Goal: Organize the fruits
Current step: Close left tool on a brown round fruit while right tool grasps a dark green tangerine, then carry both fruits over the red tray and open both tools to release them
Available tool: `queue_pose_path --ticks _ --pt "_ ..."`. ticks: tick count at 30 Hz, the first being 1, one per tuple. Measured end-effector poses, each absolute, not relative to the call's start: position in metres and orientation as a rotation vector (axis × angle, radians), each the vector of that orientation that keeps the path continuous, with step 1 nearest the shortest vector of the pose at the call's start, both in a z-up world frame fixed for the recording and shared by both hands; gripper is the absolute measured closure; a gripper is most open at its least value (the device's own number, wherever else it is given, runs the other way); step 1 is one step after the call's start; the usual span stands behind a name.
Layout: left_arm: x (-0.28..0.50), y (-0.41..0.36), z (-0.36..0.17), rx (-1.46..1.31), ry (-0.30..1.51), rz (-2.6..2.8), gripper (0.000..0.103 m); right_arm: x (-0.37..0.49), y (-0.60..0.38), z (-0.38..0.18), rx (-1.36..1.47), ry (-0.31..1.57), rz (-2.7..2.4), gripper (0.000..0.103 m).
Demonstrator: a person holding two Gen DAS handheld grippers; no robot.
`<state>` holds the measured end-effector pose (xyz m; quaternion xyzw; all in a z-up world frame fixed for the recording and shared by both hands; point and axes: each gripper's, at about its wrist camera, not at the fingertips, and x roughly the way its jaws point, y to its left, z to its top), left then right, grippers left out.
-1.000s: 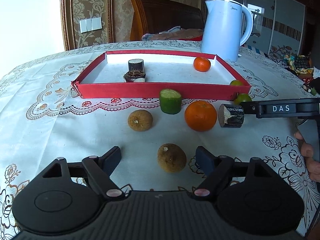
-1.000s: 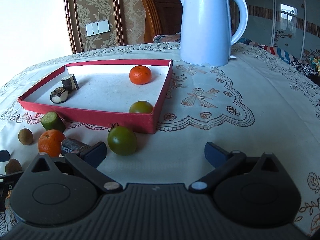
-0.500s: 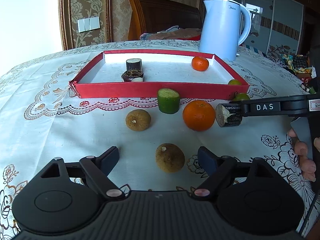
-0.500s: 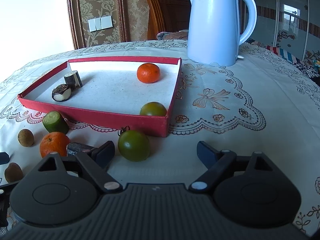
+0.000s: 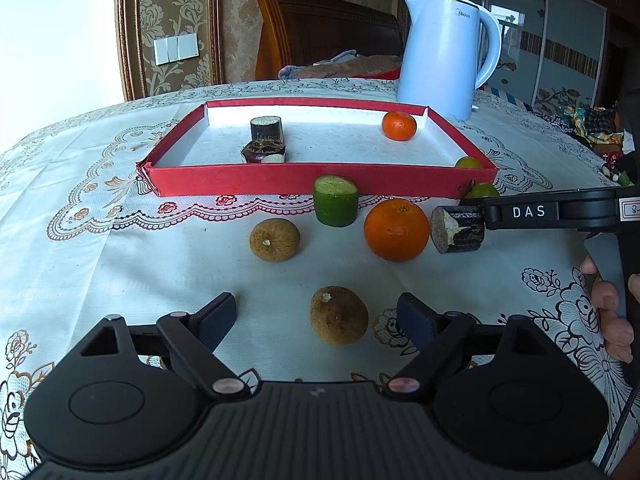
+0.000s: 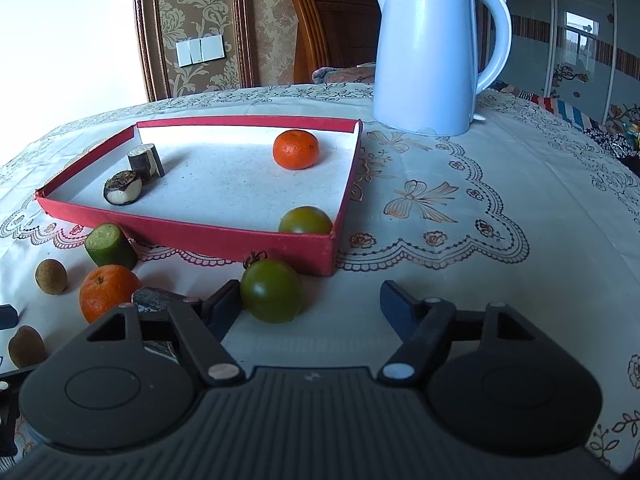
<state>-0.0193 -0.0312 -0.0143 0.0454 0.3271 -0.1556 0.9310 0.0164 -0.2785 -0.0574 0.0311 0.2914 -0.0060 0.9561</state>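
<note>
**Fruit laid out before the red tray, both grippers spread**

Left wrist view: the left gripper (image 5: 316, 316) has its fingers spread, and its jaws have just been opening. A brown fruit (image 5: 338, 315) lies on the tablecloth (image 5: 100, 264) between them, untouched by either pad. The red tray (image 5: 280, 179) sits farther back. Inside it are two dark cut pieces (image 5: 265, 140) towards its left, a small orange (image 5: 399, 125) at its far right, and a green fruit (image 5: 469, 163) in its near right corner. In front of the tray's near wall stand a green cut piece (image 5: 335, 201), a second brown fruit (image 5: 274, 239), a large orange (image 5: 396, 229) and a dark stub (image 5: 457, 228). One finger of the right gripper (image 5: 536, 213) reaches in beside that stub. A hand (image 5: 608, 312) shows at the right edge. A white kettle (image 5: 444, 52) stands behind the tray's right corner.

Right wrist view: the right gripper (image 6: 310, 306) has its fingers apart, and its jaws have just been closing. A green tomato-like fruit (image 6: 271, 290) lies just in front of the tray's (image 6: 192, 236) near right corner, close against the left finger; whether they touch cannot be told. The right finger stands clear of it. The large orange (image 6: 108, 291) and the dark stub (image 6: 154, 300) lie left of that finger.
</note>
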Motion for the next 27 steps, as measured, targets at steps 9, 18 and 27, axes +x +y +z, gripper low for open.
queue_pose_path --ticks 9,18,27 --pt "-0.021 -0.029 -0.013 0.077 0.666 -0.311 0.015 0.015 -0.274 -0.056 0.042 0.582 0.003 0.049" --pt "-0.027 -0.031 -0.011 0.099 0.645 -0.325 0.051 0.013 -0.273 -0.056 0.045 0.569 0.035 0.071" --pt "-0.032 -0.039 -0.010 0.122 0.624 -0.320 0.075 0.011 -0.276 -0.055 0.062 0.558 0.027 0.074"
